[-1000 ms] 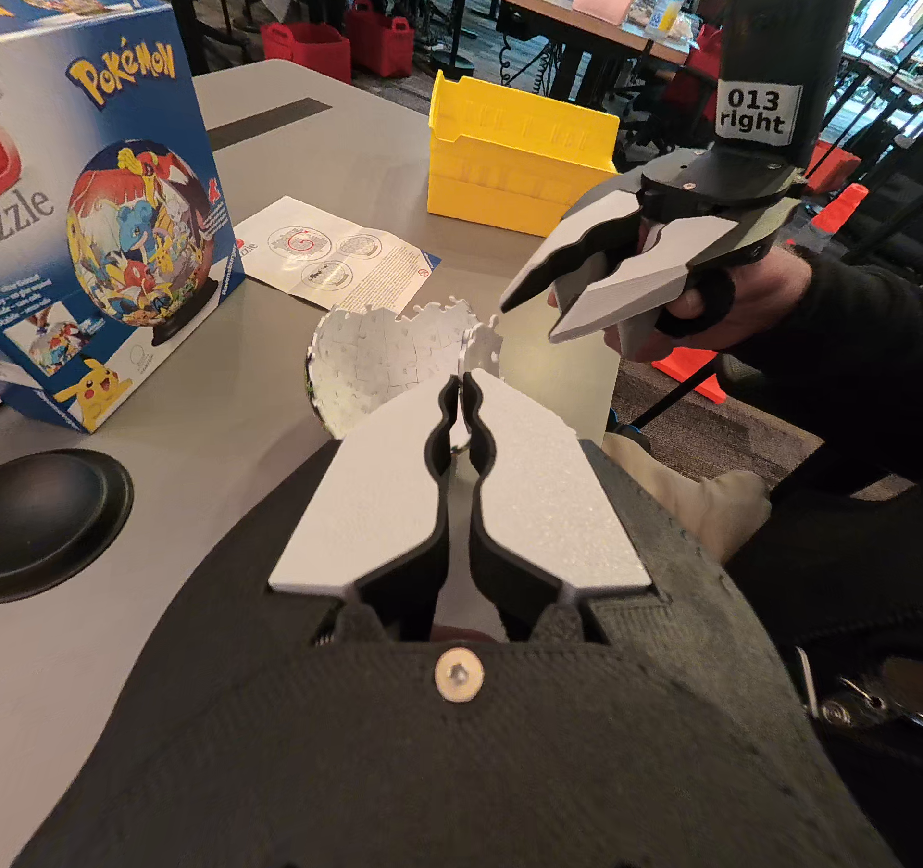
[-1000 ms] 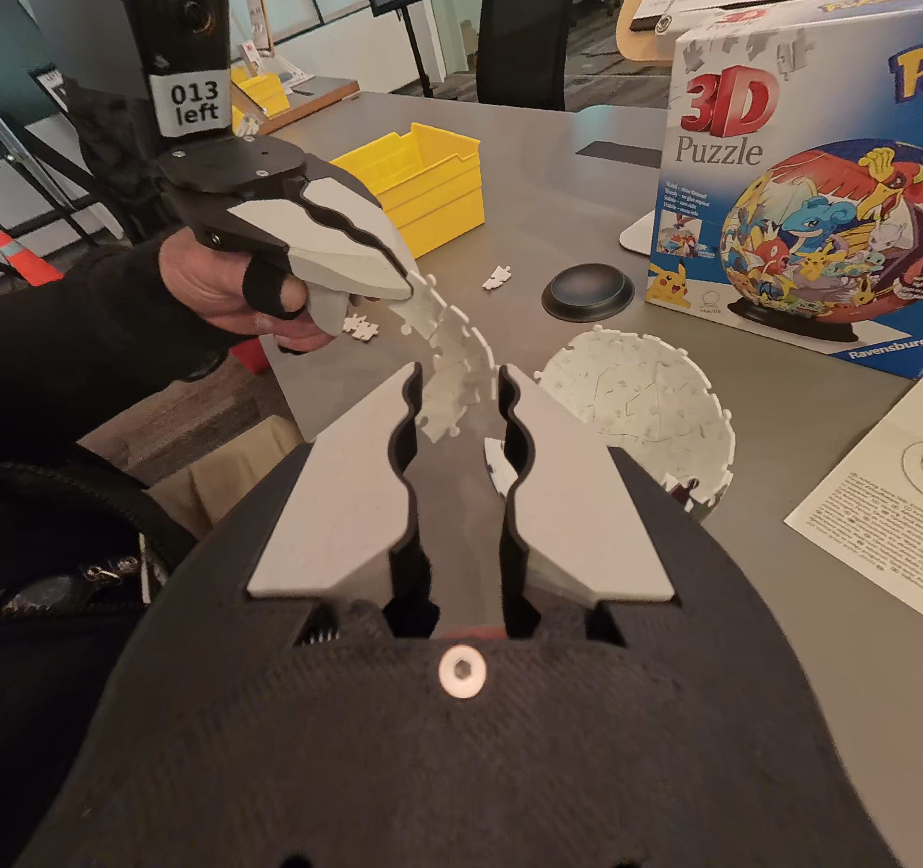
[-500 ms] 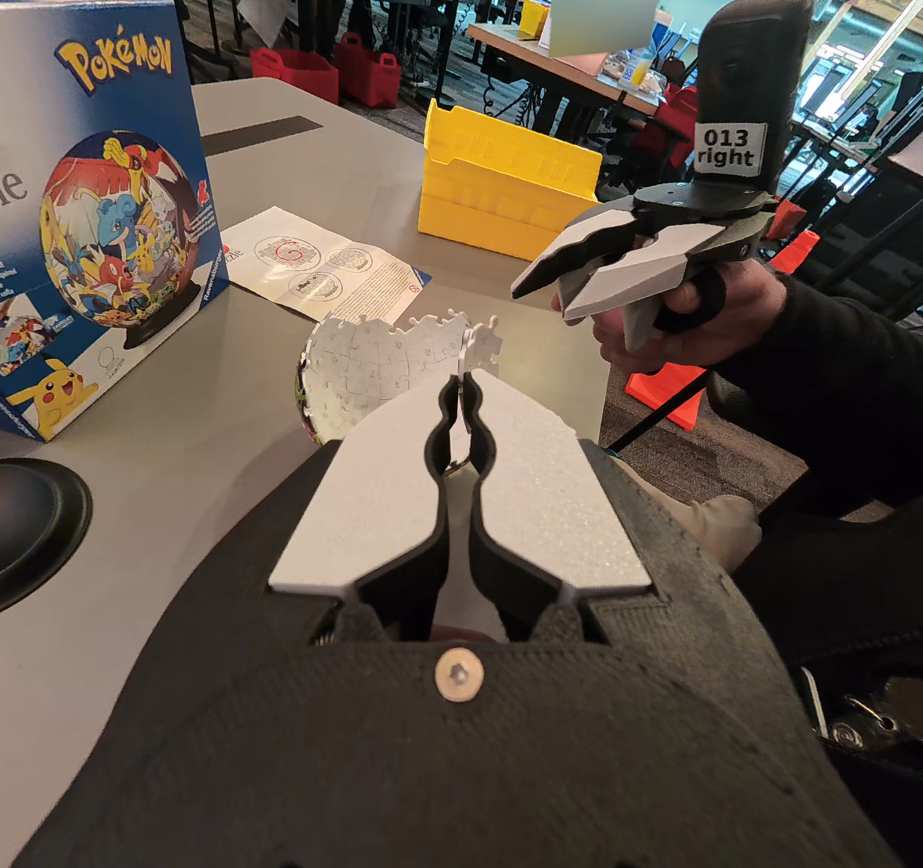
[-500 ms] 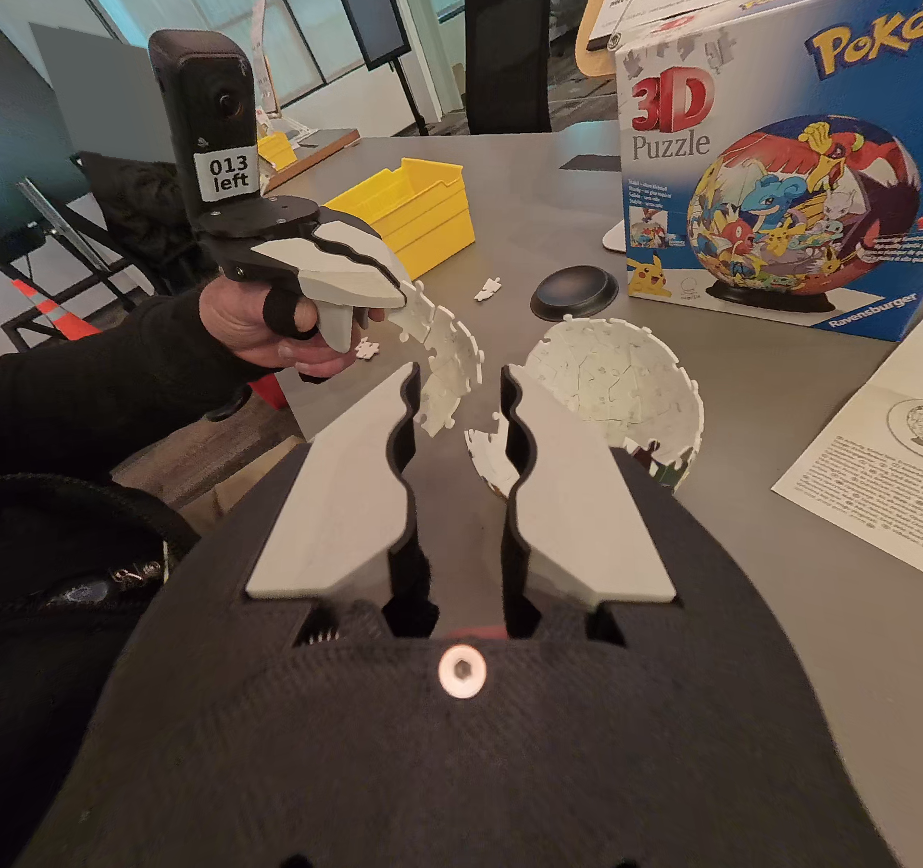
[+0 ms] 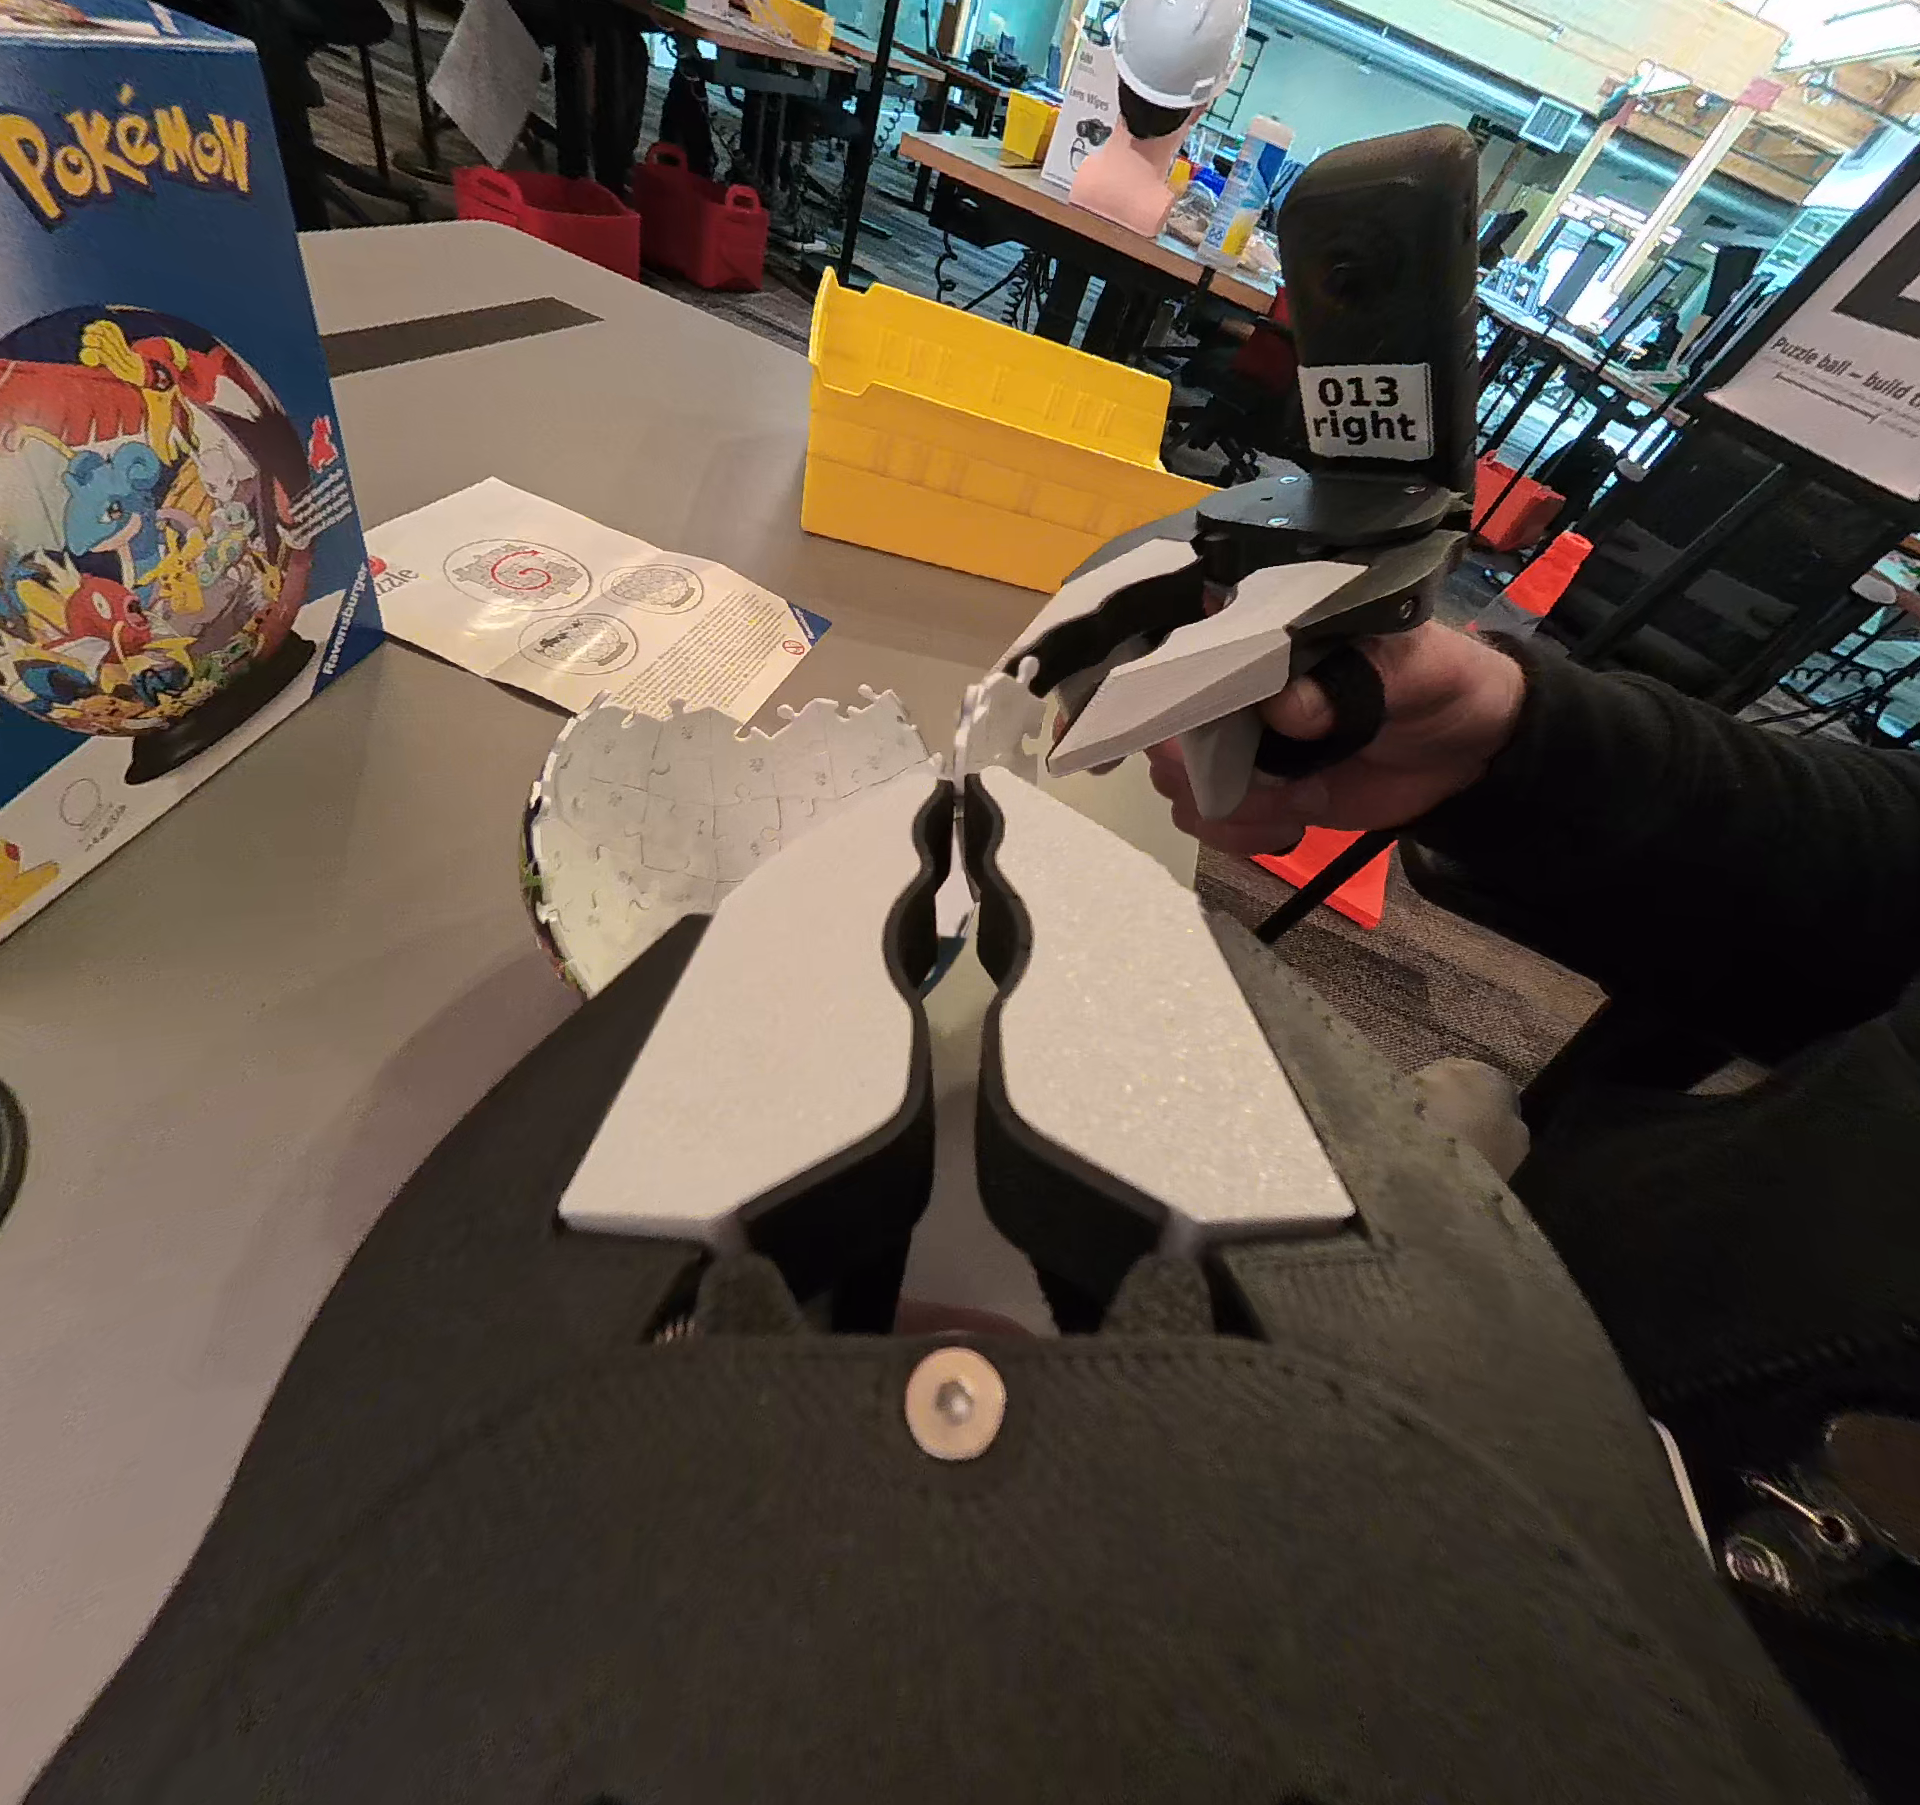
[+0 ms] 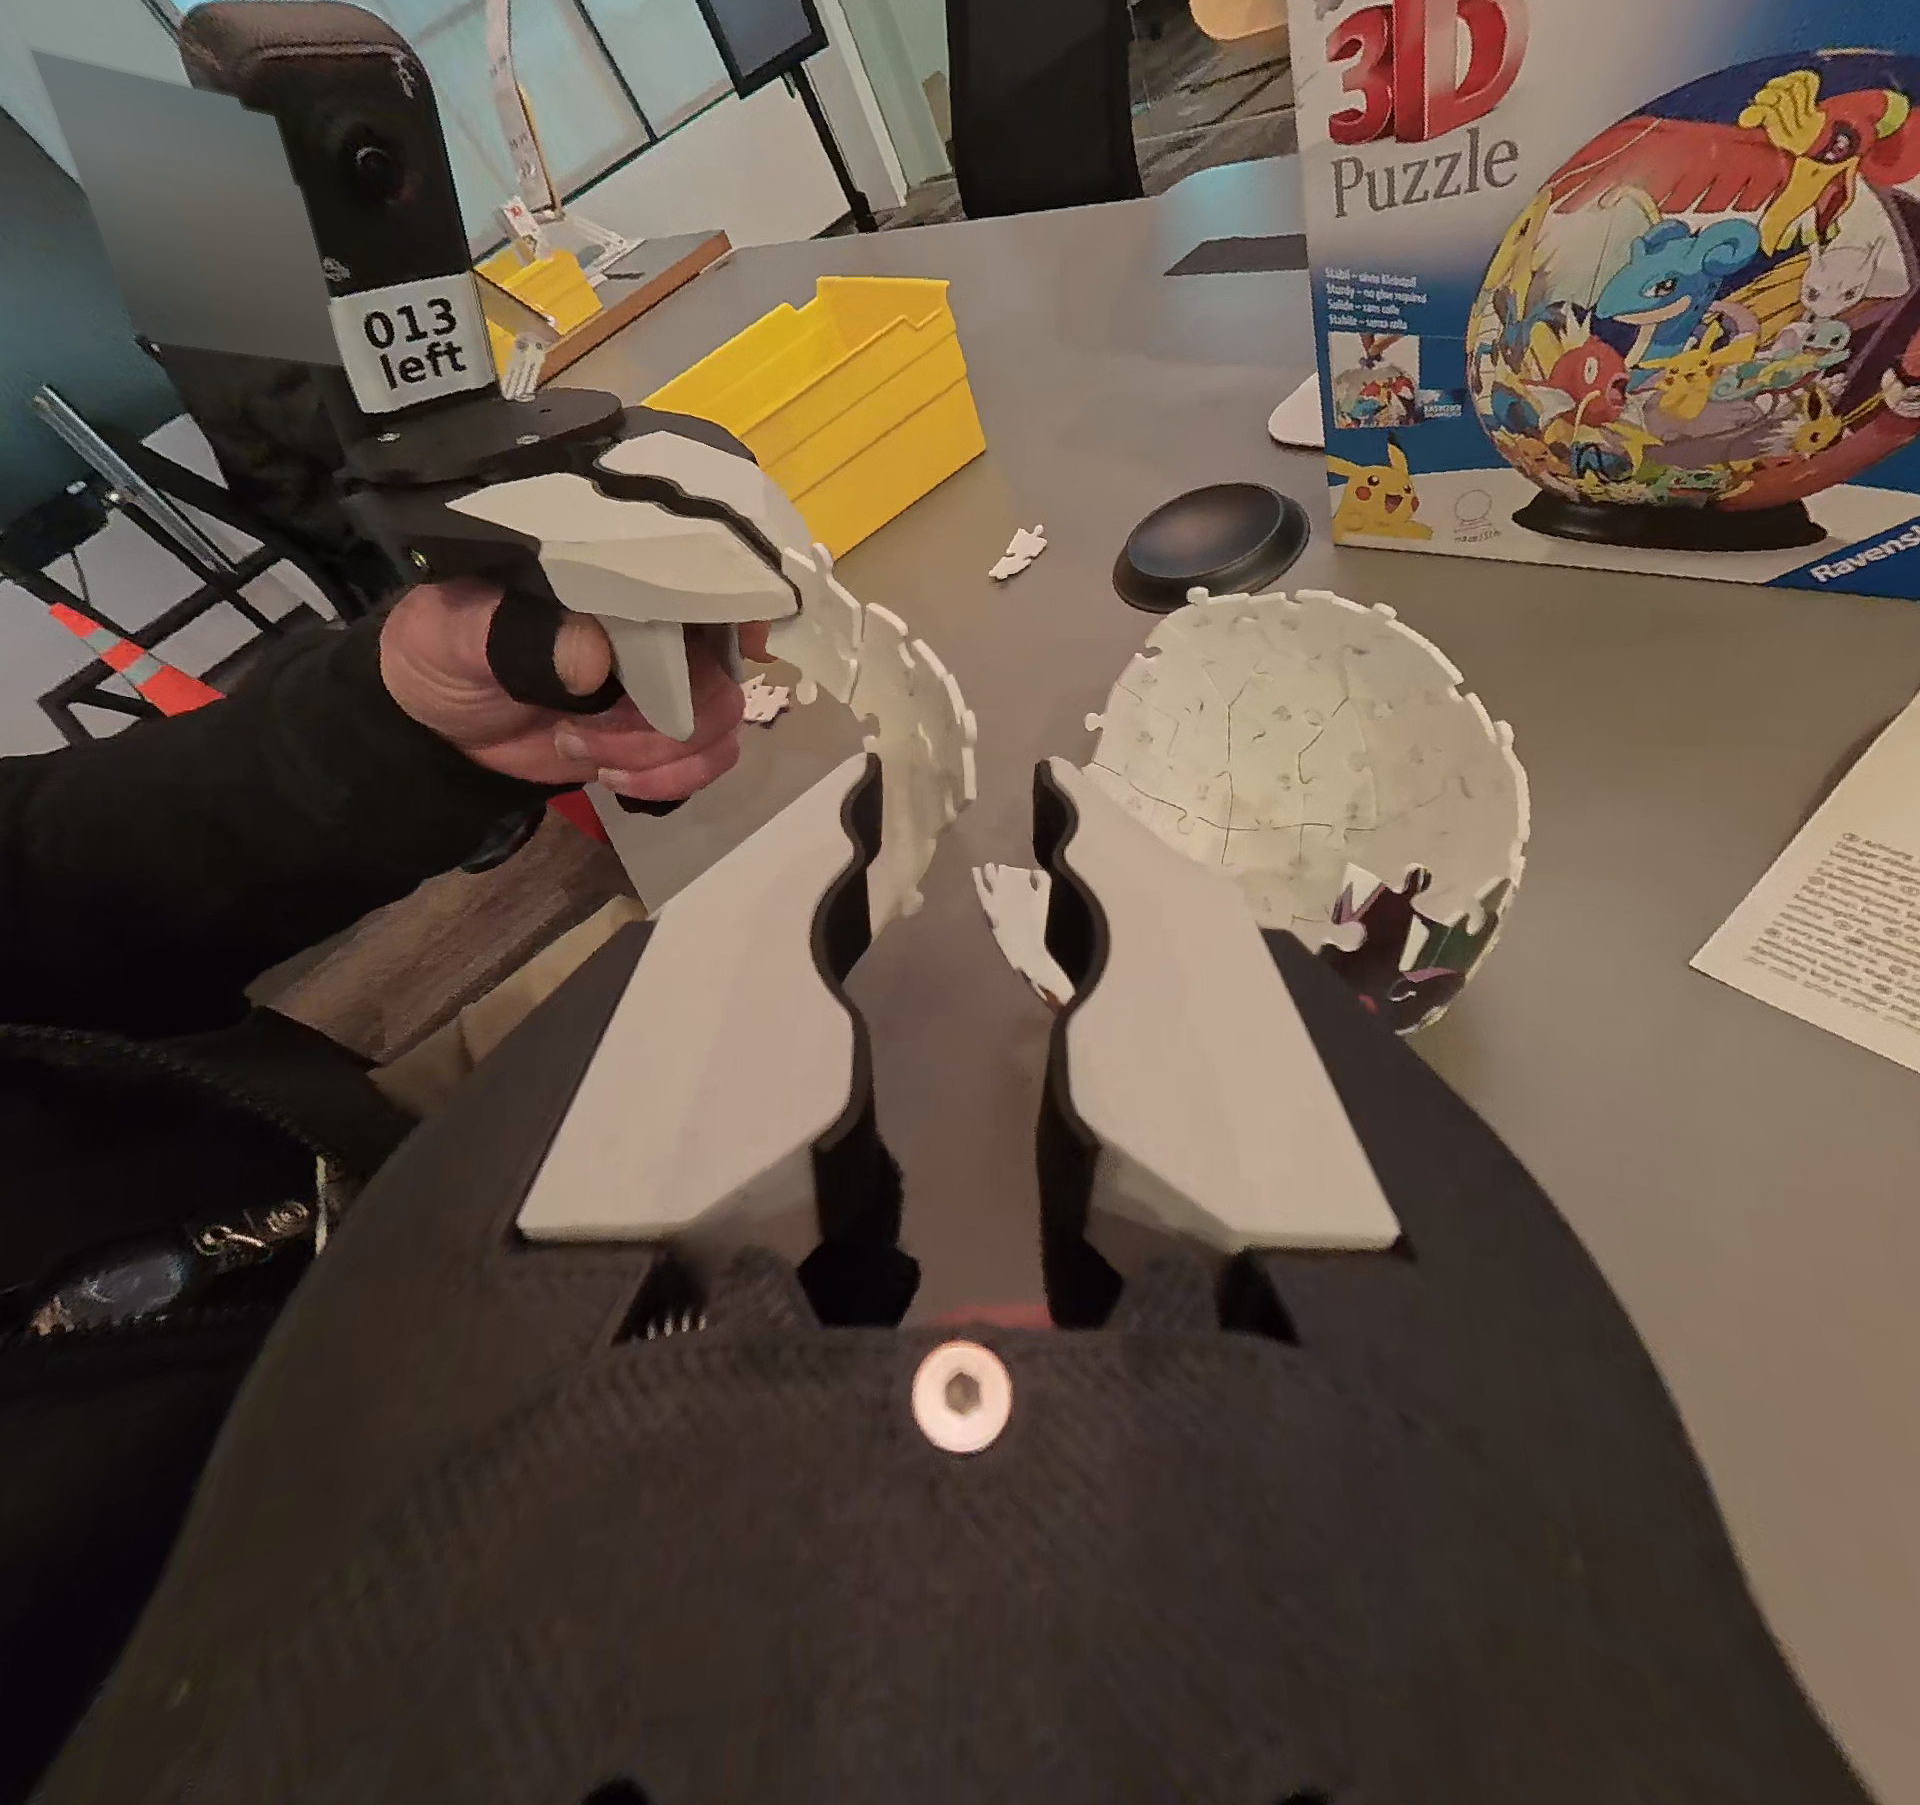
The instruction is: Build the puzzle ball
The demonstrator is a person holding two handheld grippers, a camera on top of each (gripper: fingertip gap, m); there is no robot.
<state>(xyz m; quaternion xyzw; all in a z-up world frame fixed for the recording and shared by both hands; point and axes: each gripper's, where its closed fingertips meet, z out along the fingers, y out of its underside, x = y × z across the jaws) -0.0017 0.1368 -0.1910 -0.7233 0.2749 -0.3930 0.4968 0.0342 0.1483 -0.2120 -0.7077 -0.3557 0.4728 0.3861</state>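
Observation:
My left gripper is shut on a curved white strip of joined puzzle pieces, held above the table's near edge. In the right wrist view the left gripper holds the strip hanging down in an arc. My right gripper is open, and the strip's lower end sits in the gap by its left finger. It also shows in the left wrist view, open around the strip's far end. The half-ball shell lies on the table, white inside showing.
The puzzle box stands behind the shell. A yellow bin, a black round stand, an instruction sheet and loose pieces lie on the grey table. A white fragment lies by my right finger. The tips of one gripper are about 5 cm away from the tips of the other. The right tips stand about 6 cm off the white fragment.
My right gripper has moved in to the strip, so its open fingers now stand around the strip's end. My left gripper stays shut on the strip.

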